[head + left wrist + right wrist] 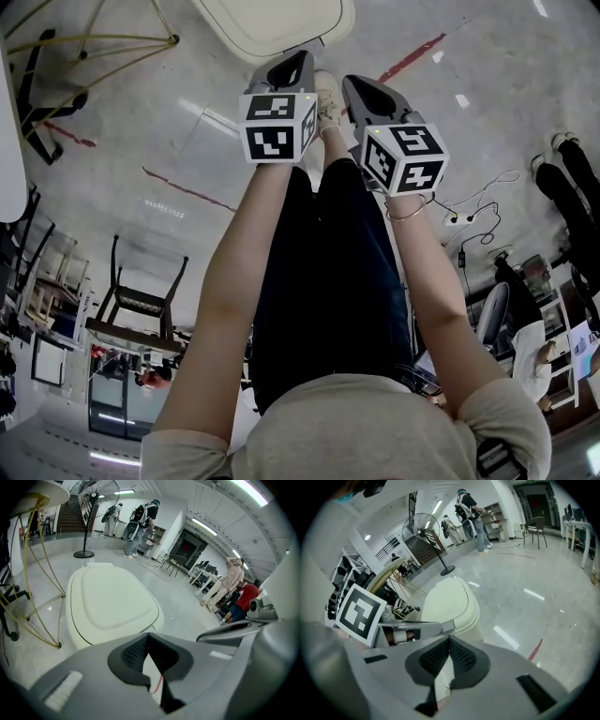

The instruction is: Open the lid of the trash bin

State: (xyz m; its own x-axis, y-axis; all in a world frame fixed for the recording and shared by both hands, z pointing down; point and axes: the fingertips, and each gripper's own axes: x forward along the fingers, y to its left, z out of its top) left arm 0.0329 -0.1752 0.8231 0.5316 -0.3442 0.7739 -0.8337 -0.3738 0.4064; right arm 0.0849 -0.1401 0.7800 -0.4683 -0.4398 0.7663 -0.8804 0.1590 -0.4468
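The trash bin point(272, 23) stands on the floor ahead of me, and its cream lid point(112, 602) lies flat and closed. In the right gripper view the bin point(452, 604) sits just beyond the jaws. My left gripper point(296, 60) hovers short of the bin's near edge with its jaws pressed together and nothing in them. My right gripper point(356, 86) hangs beside it, a little further back, also shut and empty. Neither one touches the bin. The left gripper view has its own jaws meeting at the left gripper point(148, 635); the right gripper point(450, 639) shows the same.
A yellow wire frame point(94, 47) stands left of the bin. A standing fan point(88, 522) and several people point(140, 522) are further back. A red tape line point(412, 56) and cables point(473, 217) lie on the floor at right, and a dark chair point(141, 300) stands at left.
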